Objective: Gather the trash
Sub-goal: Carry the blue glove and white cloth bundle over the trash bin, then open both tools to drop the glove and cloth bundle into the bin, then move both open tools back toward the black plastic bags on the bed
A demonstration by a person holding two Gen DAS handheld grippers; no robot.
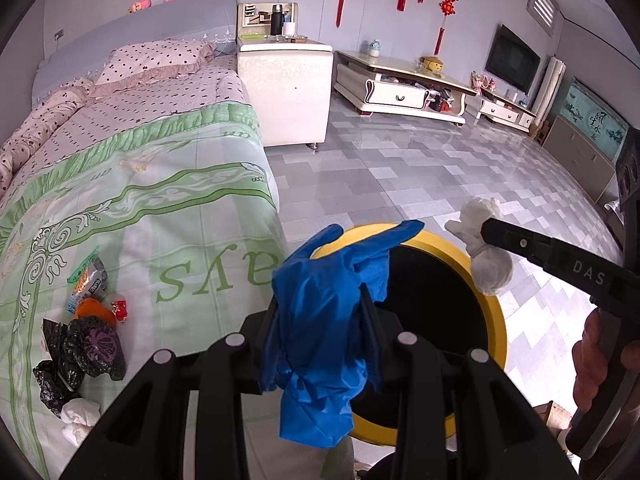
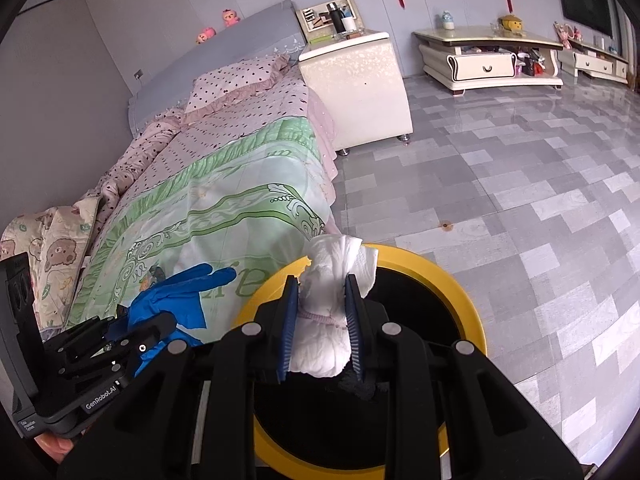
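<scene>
My left gripper (image 1: 324, 304) is shut on a crumpled blue rubber glove (image 1: 320, 332), which hangs over the near edge of a round bin with a yellow rim (image 1: 500, 332) and a black inside. In the right wrist view the same glove (image 2: 176, 300) and left gripper (image 2: 160, 320) sit at the left, beside the bed. My right gripper (image 2: 321, 284) is shut on a white wadded diaper-like bundle (image 2: 328, 340), held above the bin's yellow rim (image 2: 460, 292). From the left wrist view that white bundle (image 1: 486, 264) and the right gripper (image 1: 486, 232) hover over the bin's far right rim.
More litter lies on the bed (image 1: 160, 200): black plastic bags (image 1: 80, 352), a snack wrapper (image 1: 86, 280), an orange piece (image 1: 94, 308), a red wrapper (image 1: 119, 308), a white tissue (image 1: 78, 416). A cream nightstand (image 1: 288, 92) and low TV stand (image 1: 400, 84) stand across the grey tiled floor.
</scene>
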